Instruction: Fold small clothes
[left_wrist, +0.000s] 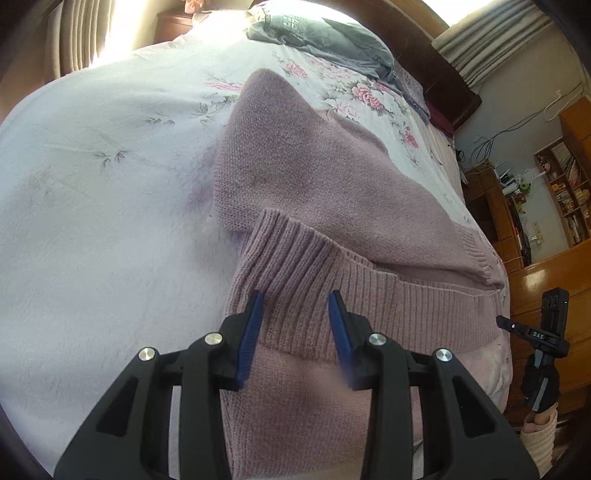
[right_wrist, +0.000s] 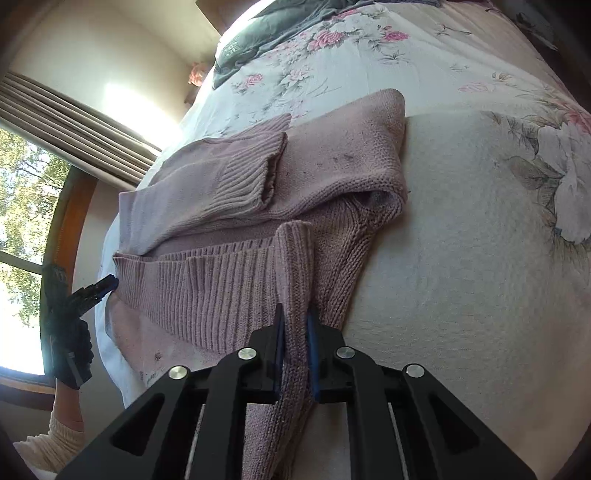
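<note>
The pink sweater (right_wrist: 332, 173) lies on the bed (right_wrist: 461, 229), sleeves already folded in. Right hand-held gripper (right_wrist: 294, 317) pinches the ribbed hem at 6 o'clock. Left hand-held gripper (left_wrist: 295, 301) is wide apart w/ nothing held. Approx halfway; bottom fold left.

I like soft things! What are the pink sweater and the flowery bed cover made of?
The pink sweater looks like knitted yarn, perhaps wool or acrylic: you can see stitch loops and ribbed bands, with a matte, fuzzy surface. The flowery bed cover looks like soft quilted cloth, probably cotton, with printed flowers.
</note>
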